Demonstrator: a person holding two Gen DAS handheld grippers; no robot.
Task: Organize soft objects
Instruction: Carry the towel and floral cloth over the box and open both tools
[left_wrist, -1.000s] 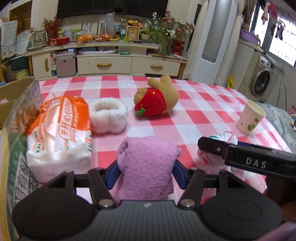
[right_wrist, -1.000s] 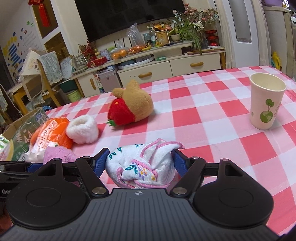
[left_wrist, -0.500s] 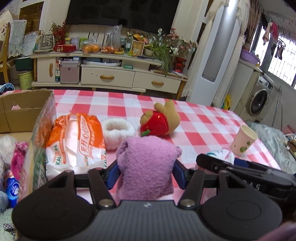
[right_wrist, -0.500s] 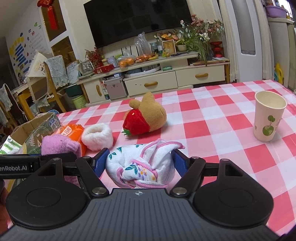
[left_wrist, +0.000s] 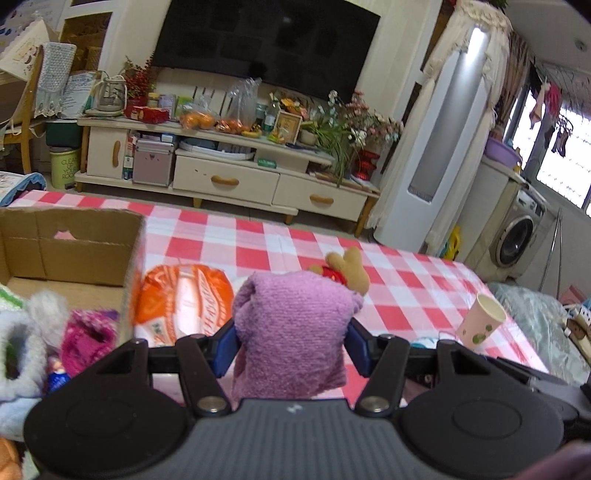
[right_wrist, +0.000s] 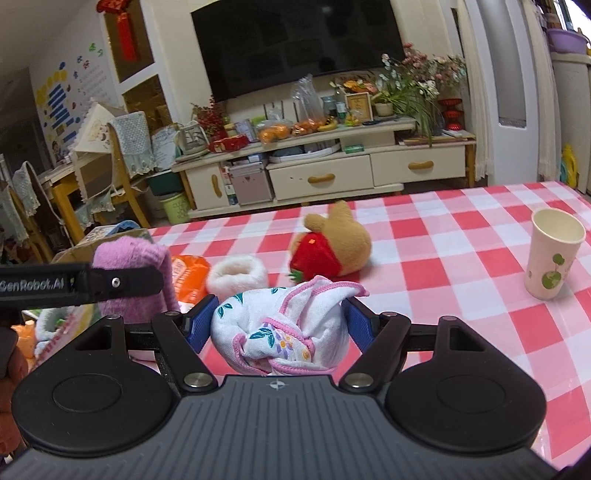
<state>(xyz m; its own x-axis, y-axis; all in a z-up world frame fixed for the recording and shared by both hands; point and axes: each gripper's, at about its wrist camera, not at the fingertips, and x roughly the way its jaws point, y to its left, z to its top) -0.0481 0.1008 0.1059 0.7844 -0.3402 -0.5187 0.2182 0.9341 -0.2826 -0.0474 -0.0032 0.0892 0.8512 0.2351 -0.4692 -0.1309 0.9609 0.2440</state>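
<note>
We hold a purple knit bundle (left_wrist: 291, 332) clamped in our left gripper (left_wrist: 291, 341), raised beside the cardboard box (left_wrist: 70, 243); our right gripper (right_wrist: 277, 328) squeezes a floral cloth (right_wrist: 280, 328) above the checked table (right_wrist: 461, 266). Releasing early risks missing the box.

Left hand-held gripper (left_wrist: 291, 338): blue pads (left_wrist: 224, 347) pressed in on both flanks of a folded purple towel (left_wrist: 293, 332), which stands upright between them and is carried clear of the counter (left_wrist: 406, 291). Right hand-held gripper (right_wrist: 277, 326): blue pads (right_wrist: 201, 326) clamped on a bunched white floral cloth (right_wrist: 284, 332), also held above the counter. The two units sit side by side, the left one's black finger crossing the right camera's left edge.
</note>
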